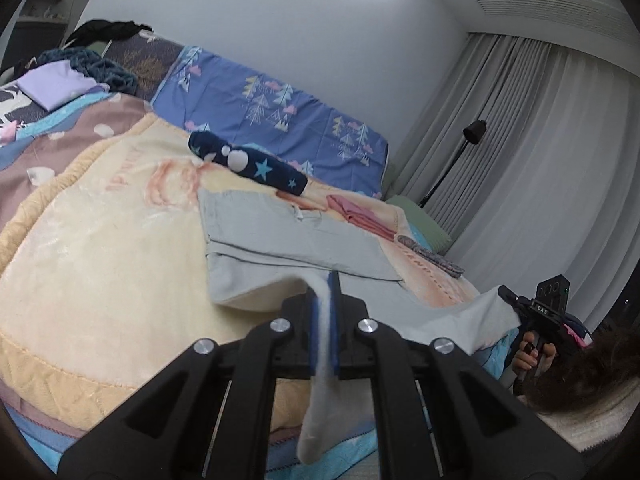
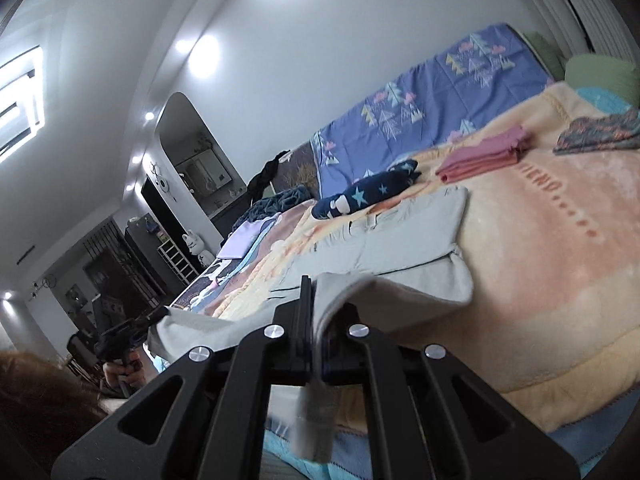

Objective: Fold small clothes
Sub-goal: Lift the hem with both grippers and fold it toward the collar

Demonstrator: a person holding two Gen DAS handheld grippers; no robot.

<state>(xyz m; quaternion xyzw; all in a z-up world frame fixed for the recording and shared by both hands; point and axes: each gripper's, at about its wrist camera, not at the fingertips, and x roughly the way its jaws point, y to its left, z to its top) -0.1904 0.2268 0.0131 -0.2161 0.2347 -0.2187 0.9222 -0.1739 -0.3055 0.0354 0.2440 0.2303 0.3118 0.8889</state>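
Pale grey cotton garment (image 1: 288, 236) lies half-folded on the cream plush blanket (image 1: 104, 248), its near hem lifted at both corners. Left gripper (image 1: 324, 280) and right gripper (image 2: 314, 284) are each clamped tight on that hem. Beyond it: navy star-print roll (image 1: 256, 162), folded pink cloth (image 2: 484, 156), multicoloured knit piece (image 2: 600, 132), blue tree-print pillow (image 1: 280, 120).

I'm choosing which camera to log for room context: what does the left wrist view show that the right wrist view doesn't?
Only the left wrist view shows the black floor lamp against the pale pleated curtains. Only the right wrist view shows the arched wall niche and the white figurine. Both show the light grey garment on the cream blanket, pinched by the left gripper and right gripper, and the folded pink cloth.
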